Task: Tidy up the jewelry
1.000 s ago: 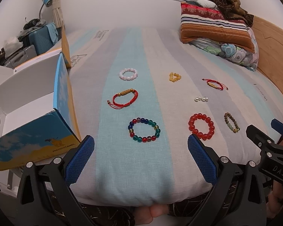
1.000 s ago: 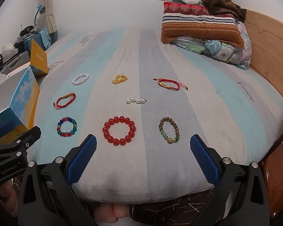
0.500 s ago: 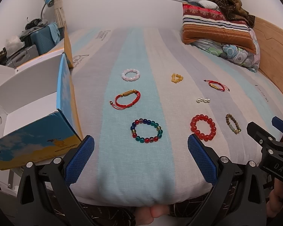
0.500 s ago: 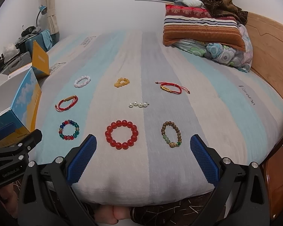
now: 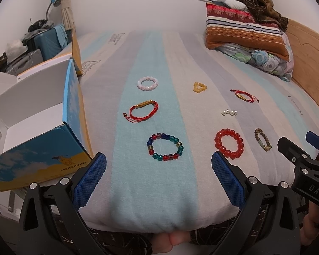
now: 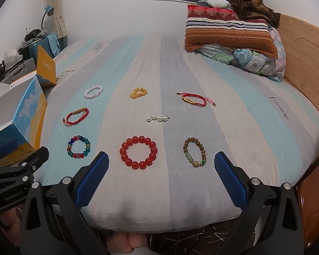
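Both the left gripper (image 5: pixel 158 176) and the right gripper (image 6: pixel 161 175) are wide open, holding nothing. Bracelets lie on the striped bed (image 6: pixel 255 127); the red bead bracelet (image 6: pixel 138 152) sits at 12 o'clock from the right gripper.

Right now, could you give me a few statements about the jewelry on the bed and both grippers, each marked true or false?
1. Both grippers are open and hold nothing. True: the left gripper and right gripper hover at the near edge of the bed with jaws wide apart.
2. The red bead bracelet lies inside the blue box. False: it lies on the sheet; the open box stands at the bed's left edge.
3. The multicolor bead bracelet is in the nearest row. True.
4. The pearl strand forms a closed ring. False: it lies as a short straight line.
5. The white bead bracelet touches the red cord bracelet. False: sheet shows between them.
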`<state>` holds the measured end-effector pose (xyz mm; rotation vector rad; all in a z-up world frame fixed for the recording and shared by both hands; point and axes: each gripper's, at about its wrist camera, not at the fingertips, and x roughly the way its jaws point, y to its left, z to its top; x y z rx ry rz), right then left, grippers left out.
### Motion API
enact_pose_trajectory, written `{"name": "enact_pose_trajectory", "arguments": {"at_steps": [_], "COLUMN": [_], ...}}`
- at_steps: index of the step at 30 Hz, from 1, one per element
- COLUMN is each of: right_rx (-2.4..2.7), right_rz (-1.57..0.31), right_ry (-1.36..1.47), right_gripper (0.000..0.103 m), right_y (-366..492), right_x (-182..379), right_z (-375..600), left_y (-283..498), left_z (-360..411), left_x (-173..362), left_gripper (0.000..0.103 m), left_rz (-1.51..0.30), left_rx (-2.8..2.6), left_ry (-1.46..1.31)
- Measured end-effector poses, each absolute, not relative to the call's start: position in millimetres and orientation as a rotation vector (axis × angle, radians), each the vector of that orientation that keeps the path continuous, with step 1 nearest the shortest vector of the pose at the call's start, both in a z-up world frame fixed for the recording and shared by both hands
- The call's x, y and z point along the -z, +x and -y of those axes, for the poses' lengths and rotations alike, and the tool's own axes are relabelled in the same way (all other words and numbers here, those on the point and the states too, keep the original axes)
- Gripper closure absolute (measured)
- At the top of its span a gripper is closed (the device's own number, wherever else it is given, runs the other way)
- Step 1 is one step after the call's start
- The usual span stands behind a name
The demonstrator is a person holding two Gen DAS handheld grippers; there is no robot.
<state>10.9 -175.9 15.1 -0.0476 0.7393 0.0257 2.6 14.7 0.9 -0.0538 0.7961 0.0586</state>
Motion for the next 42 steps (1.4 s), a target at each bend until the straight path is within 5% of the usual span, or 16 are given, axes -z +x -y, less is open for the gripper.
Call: {"name": "enact_pose_trajectory", "arguments": {"at_steps": [19,32,42], "right_rx": [-0.024,-0.019,-0.042], "right_rz": [-0.782,-0.925,-0.994], "right_ry": [-0.044,-0.046,0.014], "right_gripper": [0.007,0.008,0.02], "right_y": [35.1,94.9,117.3], "right_x": [2.4,67.4,104.2], "right_z": [180.6,206.4,230.0], "left_y": [30.6,94.8,103.8], "left_z": [-7.4,-1.8,0.0], "left_x": [15.8,88.6,105.3], "left_gripper": [0.006,0.006,0.008], "left_rz": [-0.834,-0.954,-0.928], "left_rx": [-0.047,-0.039,-0.051], "left_ry": [-0.045,-0.018,0.018]}}
